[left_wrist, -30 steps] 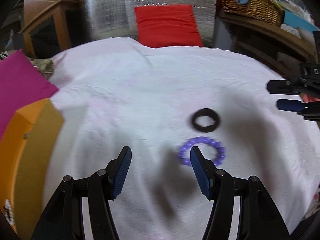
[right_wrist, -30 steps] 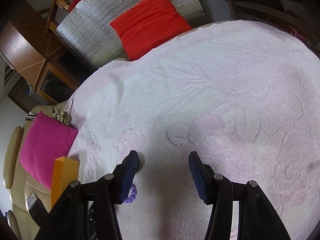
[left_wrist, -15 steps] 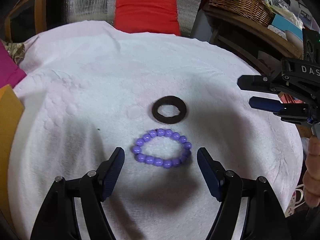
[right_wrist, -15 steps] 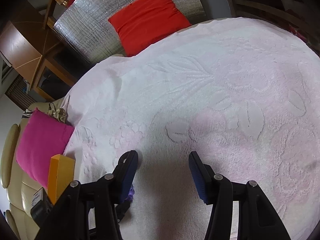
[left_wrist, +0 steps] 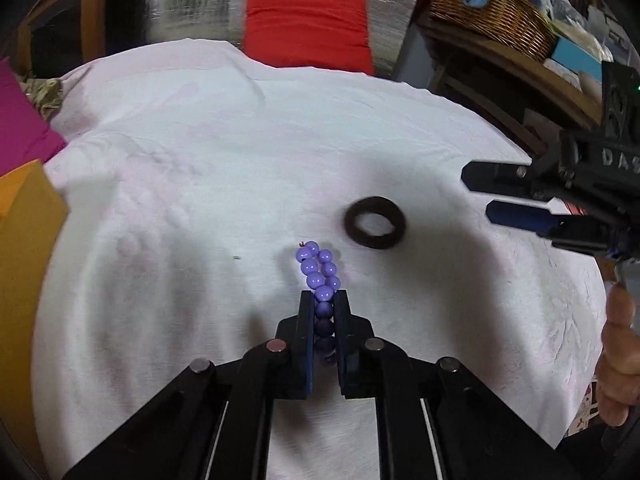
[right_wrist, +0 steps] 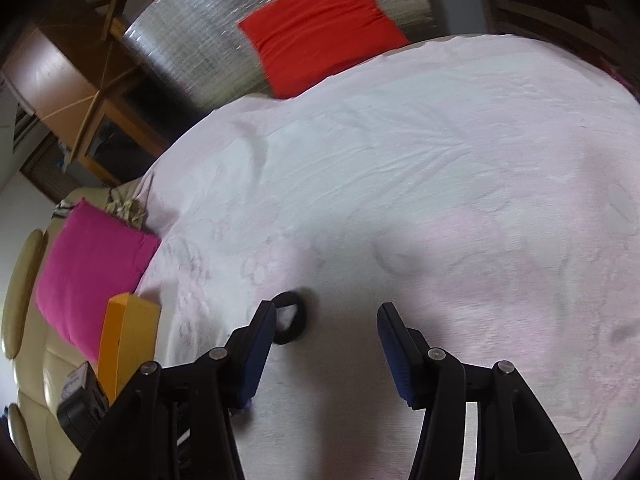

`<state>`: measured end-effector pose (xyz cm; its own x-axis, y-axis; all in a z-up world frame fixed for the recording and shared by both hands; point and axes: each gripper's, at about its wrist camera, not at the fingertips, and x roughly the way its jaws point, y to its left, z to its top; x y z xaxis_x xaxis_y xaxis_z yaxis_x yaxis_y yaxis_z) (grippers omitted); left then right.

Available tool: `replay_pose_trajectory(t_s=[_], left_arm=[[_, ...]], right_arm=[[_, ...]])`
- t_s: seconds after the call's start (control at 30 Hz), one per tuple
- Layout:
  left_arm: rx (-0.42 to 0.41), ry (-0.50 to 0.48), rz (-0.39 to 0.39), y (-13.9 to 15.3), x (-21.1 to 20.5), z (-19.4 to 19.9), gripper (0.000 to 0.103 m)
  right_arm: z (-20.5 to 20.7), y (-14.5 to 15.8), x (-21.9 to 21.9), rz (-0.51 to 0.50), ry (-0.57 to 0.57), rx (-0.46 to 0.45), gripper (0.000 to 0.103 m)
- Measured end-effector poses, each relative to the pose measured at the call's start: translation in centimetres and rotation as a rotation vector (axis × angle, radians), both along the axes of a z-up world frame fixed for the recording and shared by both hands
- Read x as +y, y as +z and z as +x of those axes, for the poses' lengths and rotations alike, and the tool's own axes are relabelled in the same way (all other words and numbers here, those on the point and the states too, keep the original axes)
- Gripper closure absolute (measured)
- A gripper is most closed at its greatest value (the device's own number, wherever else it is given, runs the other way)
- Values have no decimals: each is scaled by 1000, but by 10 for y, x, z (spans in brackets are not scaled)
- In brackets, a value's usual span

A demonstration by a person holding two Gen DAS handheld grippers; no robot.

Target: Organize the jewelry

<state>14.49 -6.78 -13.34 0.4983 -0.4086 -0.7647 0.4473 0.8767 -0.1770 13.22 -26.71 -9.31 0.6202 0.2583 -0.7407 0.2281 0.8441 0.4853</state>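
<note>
White bedspread point(left_wrist: 208, 168) below; my left gripper point(left_wrist: 323, 300) pinches the purple bracelet point(left_wrist: 318, 270), right gripper point(right_wrist: 326, 320) open. Next: lift toward the orange box point(left_wrist: 24, 240).

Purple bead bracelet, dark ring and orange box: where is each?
Purple bead bracelet point(left_wrist: 316, 268): left wrist view, bead ahead of the tool tips.
Dark ring point(left_wrist: 390, 240): left wrist view, its band.
Orange box point(right_wrist: 128, 332): right wrist view, its side.

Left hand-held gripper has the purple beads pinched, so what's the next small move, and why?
Probably lift straight up a little. The left hand-held gripper is shut on the purple bead bracelet, whose free end lies close beside the black ring on the white cloth; dragging sideways could knock it.
</note>
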Motion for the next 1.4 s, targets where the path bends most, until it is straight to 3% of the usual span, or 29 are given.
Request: replay_pose_trajectory(t_s=[0.1,0.33,0.57,1.03,1.17,1.4], left_arm=[[-12,13,-9,5,11,0,94],[-21,36,-26,11,24,1,94],[-21,61,-8,10,30,4,94],[-22,62,71,0,20,3,94],[-15,69,101,-6,15,5,94],[-20,67,127,-9,12,4,93]], right_arm=[[10,-7,12,2,32,23,56],[29,-27,41,-102,47,85,60],[31,-34,61,-247,70,76,91],[-4,-22,41,-224,91,144,93],[-2,-29,32,-157,92,205,92],[0,-27,34,-141,105,189,87]])
